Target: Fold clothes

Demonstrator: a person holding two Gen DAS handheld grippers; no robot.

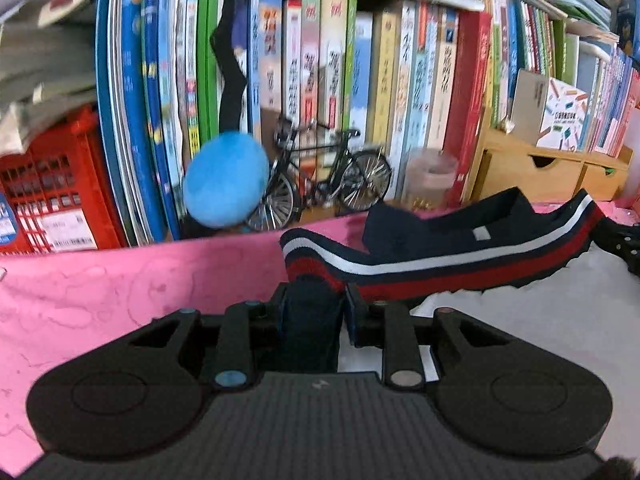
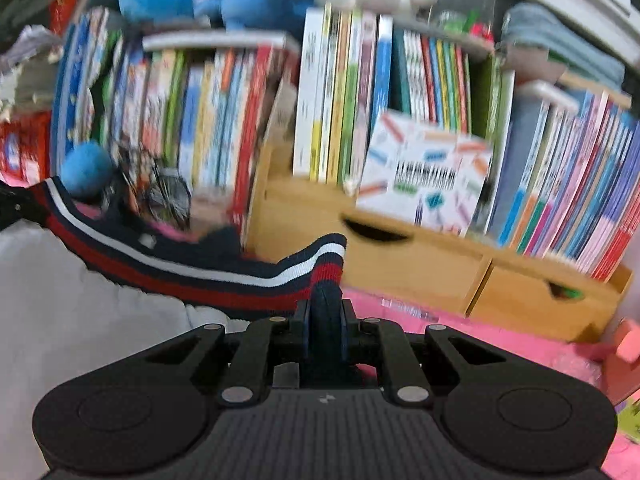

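Note:
A dark navy garment with a striped hem (image 1: 440, 264) of white, navy and red hangs stretched between both grippers above the pink table cover (image 1: 120, 288). My left gripper (image 1: 313, 304) is shut on the hem's left corner, with dark cloth bunched between its pads. The right wrist view shows the same striped hem (image 2: 180, 272) running off to the left, and my right gripper (image 2: 325, 308) is shut on its right corner. A white fabric surface (image 1: 540, 320) lies under the garment. The other gripper's dark body (image 1: 624, 240) shows at the right edge of the left wrist view.
Behind the table stands a bookshelf packed with upright books (image 1: 360, 80). A blue plush ball (image 1: 226, 180), a small model bicycle (image 1: 320, 172) and a plastic cup (image 1: 432, 176) sit at its foot. Wooden drawers (image 2: 420, 264) are at the right, a red crate (image 1: 48, 192) at the left.

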